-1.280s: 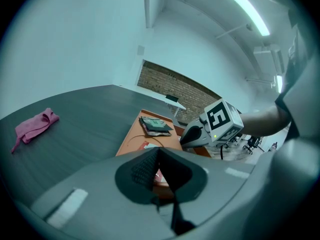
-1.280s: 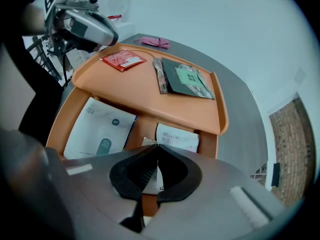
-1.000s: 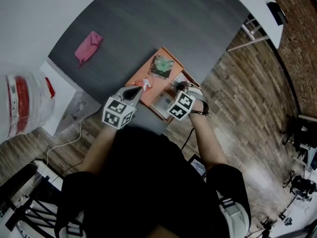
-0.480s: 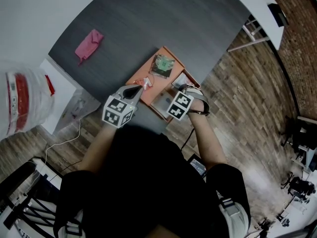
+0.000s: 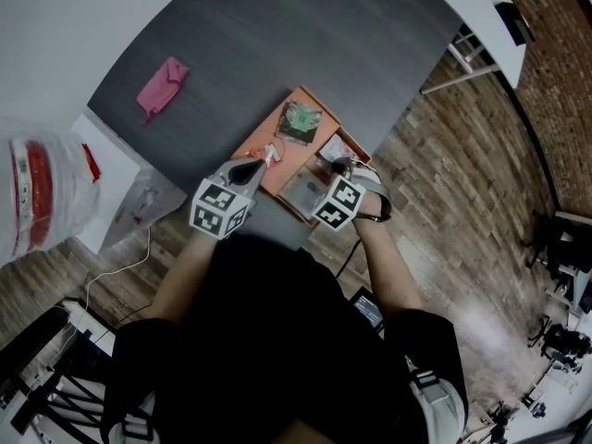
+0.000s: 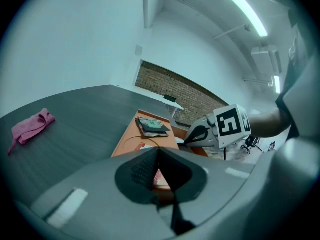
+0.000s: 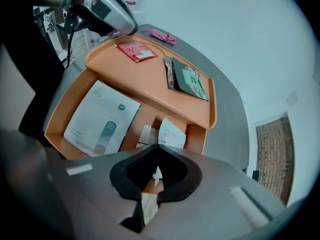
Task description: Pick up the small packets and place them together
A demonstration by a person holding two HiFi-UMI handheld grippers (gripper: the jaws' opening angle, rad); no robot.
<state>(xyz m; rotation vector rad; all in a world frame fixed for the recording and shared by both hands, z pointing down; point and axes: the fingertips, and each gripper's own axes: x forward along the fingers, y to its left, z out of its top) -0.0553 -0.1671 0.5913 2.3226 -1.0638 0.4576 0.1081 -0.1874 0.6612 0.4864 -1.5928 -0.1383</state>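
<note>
Closing through the last moment, the jaws of the right gripper (image 7: 159, 146) now pinch one small white packet (image 7: 172, 134), tilted up in the lower compartment of the orange tray (image 7: 150, 84) beside one tan packet (image 7: 147, 134) and one large white pouch (image 7: 100, 116); the left gripper (image 6: 159, 150) has kept its place, jaws together over the one red packet (image 7: 136, 50) on the upper shelf, near one dark green packet (image 7: 190, 81), and one pink cloth (image 6: 30, 126) lies well apart on the grey table (image 5: 277, 44)

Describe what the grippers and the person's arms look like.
The left gripper and right gripper have smooth pale grey shells with dark claw pads. Each carries a white cube printed with black square markers. The person wears a black top.
</note>
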